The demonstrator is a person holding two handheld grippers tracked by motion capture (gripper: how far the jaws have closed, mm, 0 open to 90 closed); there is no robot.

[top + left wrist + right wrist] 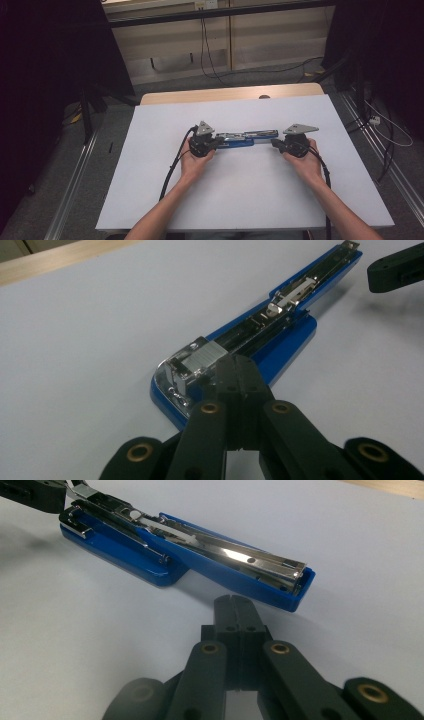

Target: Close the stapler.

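A blue plastic stapler (244, 139) lies swung fully open and flat near the middle of the white table (150, 200), its bright steel staple channel (235, 555) facing up along the long, narrow upper arm. From above I see it stretched between my two tools. My left gripper (239, 371) has its matte black jaws pressed together with nothing between them, the tips at the stapler's broad end beside a silvery block of staples (202, 359); I cannot tell whether they touch it. My right gripper (233, 611) is likewise closed and empty, its blunt, squared tips just short of the stapler's slim far end, apart from it. The blue base plate (120, 555) is smooth and rounded at its corners, and a sprung metal pusher (290, 294) sits midway along the channel.
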